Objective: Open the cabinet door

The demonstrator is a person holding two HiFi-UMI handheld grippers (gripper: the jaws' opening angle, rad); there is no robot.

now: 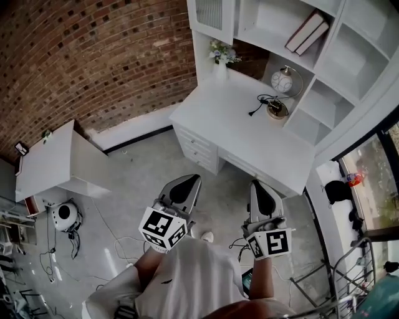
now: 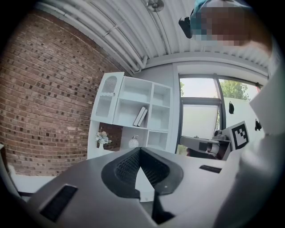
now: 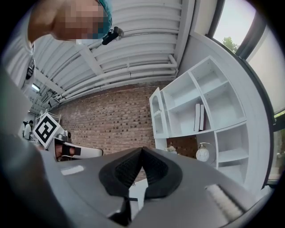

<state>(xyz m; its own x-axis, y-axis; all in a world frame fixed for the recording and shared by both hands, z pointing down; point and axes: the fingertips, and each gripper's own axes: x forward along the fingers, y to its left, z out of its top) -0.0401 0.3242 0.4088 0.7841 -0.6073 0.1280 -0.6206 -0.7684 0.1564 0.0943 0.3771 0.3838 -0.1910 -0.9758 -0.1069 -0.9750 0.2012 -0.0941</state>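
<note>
Head view: left gripper (image 1: 189, 179) and right gripper (image 1: 256, 185) side by side over grey floor (image 1: 134, 180), pointing toward white desk (image 1: 230, 118), well apart from it. Both gripper views: jaws together at tips, nothing between. White arched-panel cabinet door (image 1: 212, 14) at upper left of white shelf unit (image 1: 349, 75), above desk; shut, untouched.

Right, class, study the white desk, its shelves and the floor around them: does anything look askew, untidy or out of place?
Nothing is damaged or spilled. The books lean tilted in their shelf compartment, a black cable lies loose across the desk, and cords trail over the floor at left.
</note>
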